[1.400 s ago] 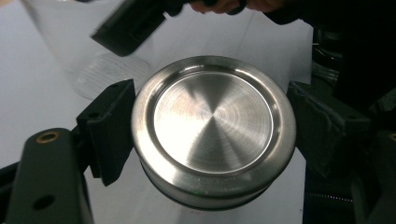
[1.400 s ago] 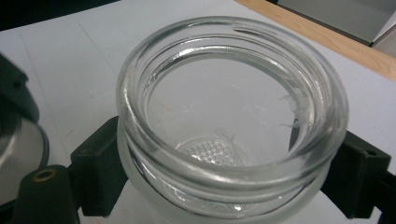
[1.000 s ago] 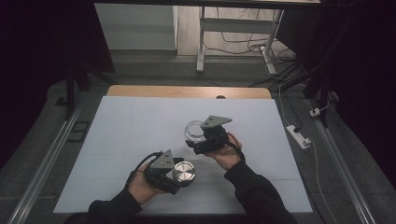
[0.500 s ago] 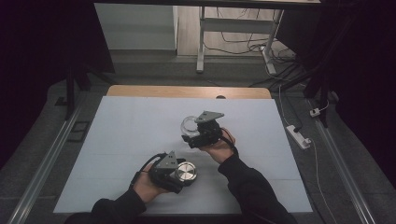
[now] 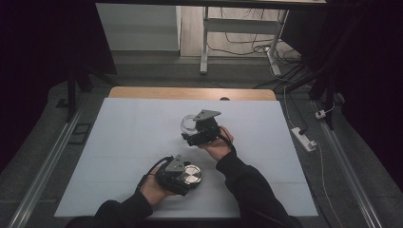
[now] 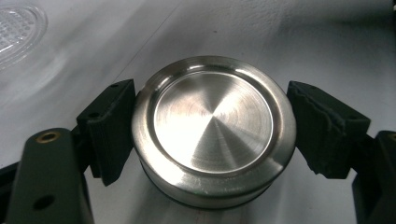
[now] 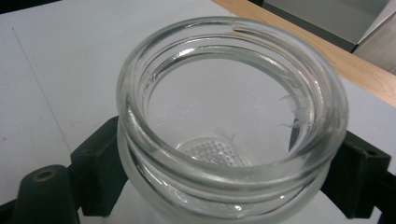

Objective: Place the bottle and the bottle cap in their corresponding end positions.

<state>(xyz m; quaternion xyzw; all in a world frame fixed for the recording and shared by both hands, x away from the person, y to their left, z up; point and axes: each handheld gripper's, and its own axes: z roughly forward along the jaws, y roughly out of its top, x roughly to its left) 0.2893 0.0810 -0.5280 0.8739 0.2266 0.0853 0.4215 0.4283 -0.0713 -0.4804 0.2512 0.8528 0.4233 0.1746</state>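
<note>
The high view is looking forward and down on the white worktop (image 5: 123, 142) from above its near edge, well back. The left gripper view is sitting close over a steel lid (image 6: 214, 128), facing along its jaws. The right gripper view is peering closely into a glass jar (image 7: 231, 119). All three are sharing the worktop around the jar (image 5: 189, 124).

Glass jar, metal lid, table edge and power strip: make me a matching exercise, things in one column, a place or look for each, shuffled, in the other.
Things:
1. glass jar
2. metal lid
3. table's far edge
4. power strip

Descriptions:
A. bare wood
B. white, on the floor
C. clear, open-topped, in the right claw
D. shiny, round, in the left claw

Pairs: 1-C, 2-D, 3-A, 4-B
</note>
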